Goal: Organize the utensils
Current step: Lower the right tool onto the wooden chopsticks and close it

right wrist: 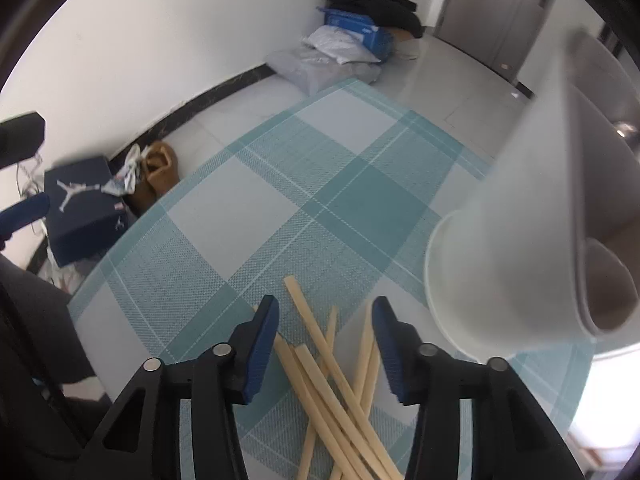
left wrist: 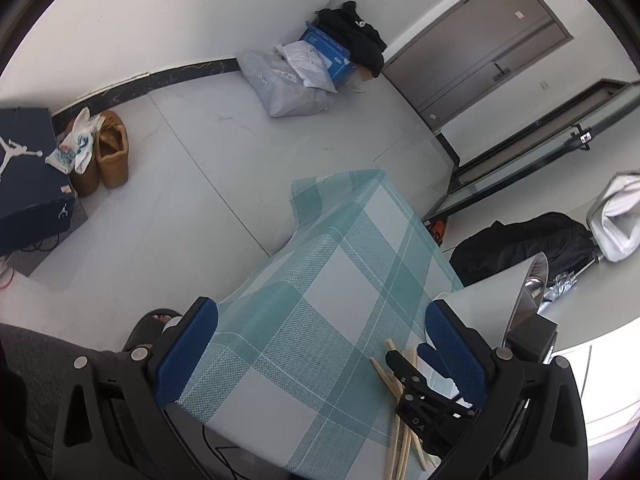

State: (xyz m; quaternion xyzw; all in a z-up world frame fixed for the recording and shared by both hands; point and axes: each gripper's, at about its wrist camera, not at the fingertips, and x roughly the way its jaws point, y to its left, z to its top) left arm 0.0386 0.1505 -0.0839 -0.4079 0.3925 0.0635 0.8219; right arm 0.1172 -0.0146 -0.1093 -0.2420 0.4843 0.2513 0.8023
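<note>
Several pale wooden chopsticks (right wrist: 320, 344) lie in a loose crossed pile on the teal plaid tablecloth (right wrist: 280, 184). My right gripper (right wrist: 325, 308) points steeply down over them. Its blue pads stand apart on either side of the pile and do not press on any stick. A tall white holder (right wrist: 520, 240) on a white base stands just right of it, blurred. In the left wrist view my left gripper (left wrist: 322, 306) is wide open above bare cloth (left wrist: 320, 272). The chopsticks (left wrist: 394, 364), the right gripper (left wrist: 412, 356) and the white holder (left wrist: 488, 304) sit by its right finger.
The table's far corner (left wrist: 376, 176) drops off to a pale tiled floor. On the floor are a dark blue shoe box (left wrist: 28, 168), brown boots (left wrist: 112, 148), bags and a blue box (left wrist: 300, 72) in the corner, and a black backpack (left wrist: 520, 240). A sandalled foot (left wrist: 160, 318) shows at lower left.
</note>
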